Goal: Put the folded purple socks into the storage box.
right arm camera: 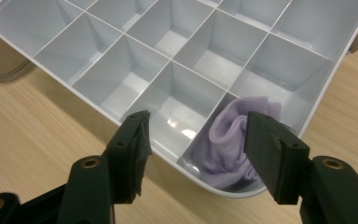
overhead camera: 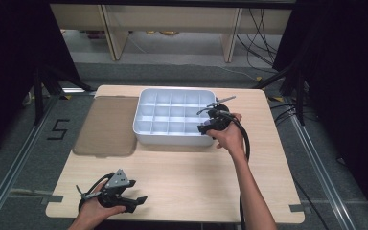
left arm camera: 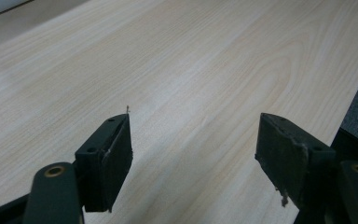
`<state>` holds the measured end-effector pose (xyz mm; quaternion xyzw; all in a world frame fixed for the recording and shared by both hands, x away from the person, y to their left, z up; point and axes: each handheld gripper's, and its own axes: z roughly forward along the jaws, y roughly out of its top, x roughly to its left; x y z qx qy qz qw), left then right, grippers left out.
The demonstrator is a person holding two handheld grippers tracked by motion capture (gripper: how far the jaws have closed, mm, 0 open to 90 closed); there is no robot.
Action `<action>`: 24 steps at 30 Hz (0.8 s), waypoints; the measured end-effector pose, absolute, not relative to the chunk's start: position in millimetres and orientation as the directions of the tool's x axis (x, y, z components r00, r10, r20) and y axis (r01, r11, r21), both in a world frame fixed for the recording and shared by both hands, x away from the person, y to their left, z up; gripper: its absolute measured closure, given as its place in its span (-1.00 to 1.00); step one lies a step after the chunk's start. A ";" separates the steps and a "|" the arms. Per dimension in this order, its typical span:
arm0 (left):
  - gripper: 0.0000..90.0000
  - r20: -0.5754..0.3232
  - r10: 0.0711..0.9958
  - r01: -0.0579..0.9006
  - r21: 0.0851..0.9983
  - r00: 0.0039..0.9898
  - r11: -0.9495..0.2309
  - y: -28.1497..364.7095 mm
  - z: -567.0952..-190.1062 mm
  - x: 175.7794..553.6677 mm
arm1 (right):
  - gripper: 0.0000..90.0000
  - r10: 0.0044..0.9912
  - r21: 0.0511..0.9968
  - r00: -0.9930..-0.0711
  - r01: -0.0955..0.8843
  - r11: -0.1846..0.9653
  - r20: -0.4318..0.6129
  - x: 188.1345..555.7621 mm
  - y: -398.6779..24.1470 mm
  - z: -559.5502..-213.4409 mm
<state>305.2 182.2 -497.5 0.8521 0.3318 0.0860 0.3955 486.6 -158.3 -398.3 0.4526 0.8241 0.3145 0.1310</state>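
Note:
A white tray (overhead camera: 139, 120) with many small compartments stands at the back middle of the table. A crumpled lilac cloth (right arm camera: 230, 144) lies in the tray's (right arm camera: 307, 126) near corner compartment. My right gripper (overhead camera: 207, 125) hovers at that near right corner, and in the right gripper view it (right arm camera: 198, 121) is open, just above the rim, with nothing pressed between its pads. My left gripper (overhead camera: 138, 191) rests near the table's front left edge. In the left gripper view it (left arm camera: 193, 121) is open over bare wood.
A flat brownish translucent lid (overhead camera: 108, 127) lies on the light wooden table (overhead camera: 187, 177) just left of the tray, and its corner shows as the lid (right arm camera: 0, 65) in the right gripper view. The table's edge (left arm camera: 354, 93) runs close to the left gripper.

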 end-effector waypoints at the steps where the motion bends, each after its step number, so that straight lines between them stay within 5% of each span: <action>1: -0.41 -0.109 0.630 0.492 0.731 0.769 -0.473 182.7 -497.4 305.8 | -0.10 0.831 0.638 -0.550 0.669 0.381 0.080 484.4 -156.7 -398.6; 24: -0.48 -0.131 0.640 0.506 0.737 0.757 -0.448 182.6 -499.2 307.1 | -0.23 0.796 0.680 -0.600 0.617 0.395 0.082 454.0 -146.6 -394.3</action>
